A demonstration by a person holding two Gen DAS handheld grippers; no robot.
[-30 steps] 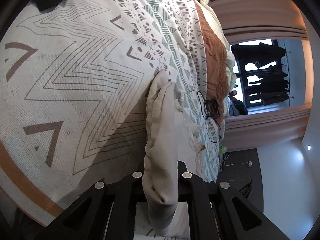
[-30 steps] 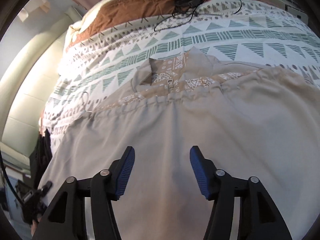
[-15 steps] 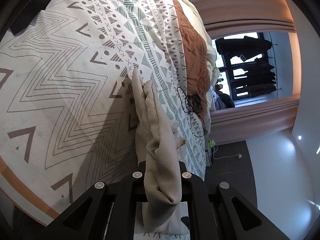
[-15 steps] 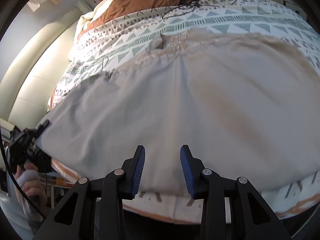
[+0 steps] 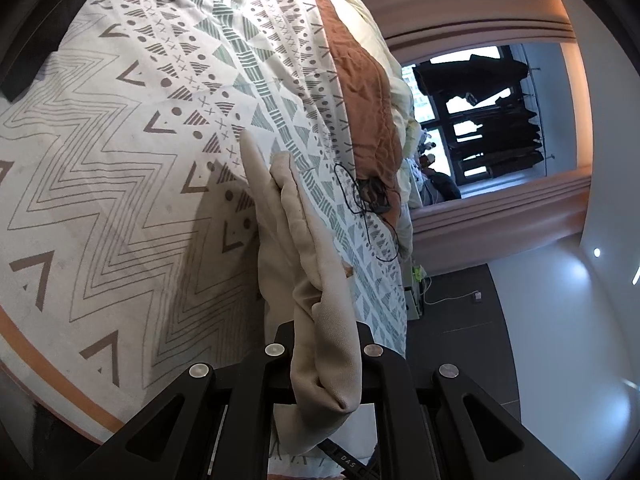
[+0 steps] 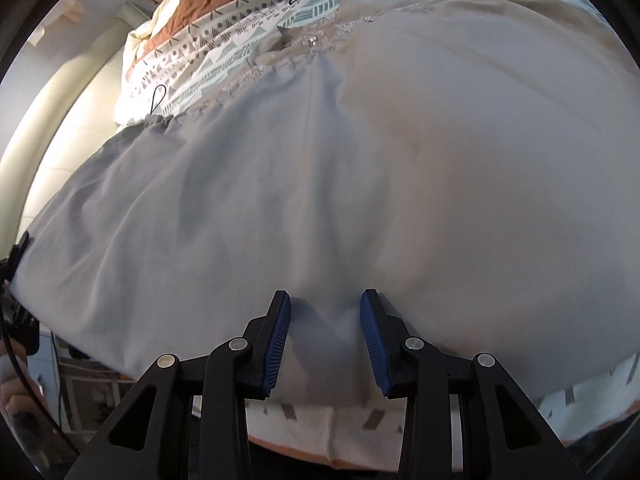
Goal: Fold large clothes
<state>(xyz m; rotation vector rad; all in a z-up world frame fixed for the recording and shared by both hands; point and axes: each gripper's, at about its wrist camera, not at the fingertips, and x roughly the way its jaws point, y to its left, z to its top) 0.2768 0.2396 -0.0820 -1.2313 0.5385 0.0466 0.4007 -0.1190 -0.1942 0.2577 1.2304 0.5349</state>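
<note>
The beige garment (image 6: 400,160) lay spread over the patterned bedspread (image 5: 120,160). The left gripper (image 5: 324,352) clamped its bunched edge; the right gripper (image 6: 324,336), jaws apart after closing partway, seemingly straddled a fold.

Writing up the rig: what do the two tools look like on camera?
Both are black angular linkage frames with round silver pivot screws. The right tool has ribbed blue pads on its fingers. On the left tool no pads show; a black strap with white lettering runs beneath it.
</note>
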